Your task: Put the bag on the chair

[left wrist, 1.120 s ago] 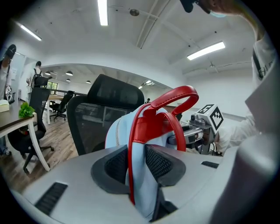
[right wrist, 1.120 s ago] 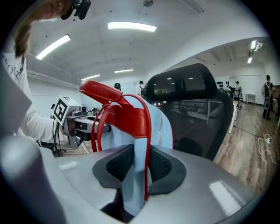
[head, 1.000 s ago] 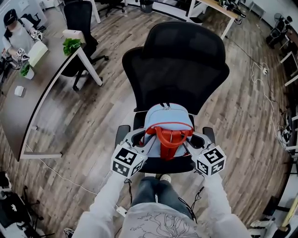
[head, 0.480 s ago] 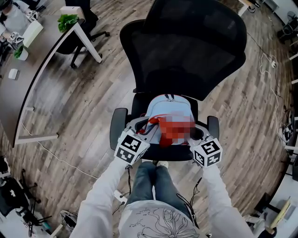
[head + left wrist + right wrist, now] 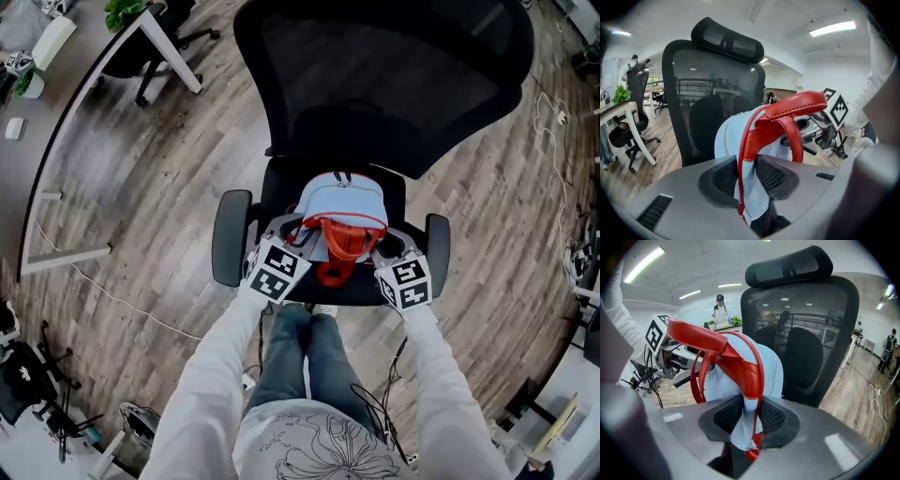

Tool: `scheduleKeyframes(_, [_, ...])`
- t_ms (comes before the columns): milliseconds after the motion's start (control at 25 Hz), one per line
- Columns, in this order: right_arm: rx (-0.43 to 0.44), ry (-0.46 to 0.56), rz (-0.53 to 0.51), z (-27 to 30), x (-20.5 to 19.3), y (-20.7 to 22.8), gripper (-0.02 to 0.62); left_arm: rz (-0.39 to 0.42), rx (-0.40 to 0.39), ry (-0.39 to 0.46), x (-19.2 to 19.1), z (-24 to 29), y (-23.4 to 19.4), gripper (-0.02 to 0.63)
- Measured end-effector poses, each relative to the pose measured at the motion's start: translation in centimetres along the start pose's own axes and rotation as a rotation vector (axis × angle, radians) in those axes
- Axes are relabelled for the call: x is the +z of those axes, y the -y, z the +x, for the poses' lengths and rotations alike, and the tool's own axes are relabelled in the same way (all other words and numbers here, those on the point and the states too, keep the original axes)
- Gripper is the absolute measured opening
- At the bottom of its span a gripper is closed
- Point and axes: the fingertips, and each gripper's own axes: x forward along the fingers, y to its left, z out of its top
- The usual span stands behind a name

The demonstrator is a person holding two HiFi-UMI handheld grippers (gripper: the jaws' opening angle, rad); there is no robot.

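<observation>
Jaws of the left gripper (image 5: pixel 743 176) pinch the light-blue bag (image 5: pixel 342 199) beside its red strap (image 5: pixel 787 110). The right gripper's (image 5: pixel 750 416) jaws are opening, bag fabric between them. The bag stands mid-seat on the black chair (image 5: pixel 384 84).

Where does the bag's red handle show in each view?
Head view: handle just below centre, on the blue bag.
Left gripper view: handle right of centre, level with the bag's top.
Right gripper view: handle left of centre.
Shared landmark: black chair back, behind the bag.
</observation>
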Motion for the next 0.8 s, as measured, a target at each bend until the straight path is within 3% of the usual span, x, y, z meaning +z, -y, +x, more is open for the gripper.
scheduleKeyframes(320, [-0.033, -0.047, -0.001, 2.8, -3.7, 0.9, 0.121, 0.027, -0.002, -0.052, -3.9, 3.4, -0.2, 0.115])
scheduleKeyframes(560, [-0.045, -0.025, 0.035, 3.7, -4.4, 1.2, 0.138, 0.024, -0.007, -0.037, -4.6, 4.2, -0.6, 0.117])
scheduleKeyframes(800, [-0.024, 0.026, 0.181, 3.1, -4.1, 1.5, 0.172, -0.032, 0.031, -0.022, -4.6, 3.8, -0.9, 0.152])
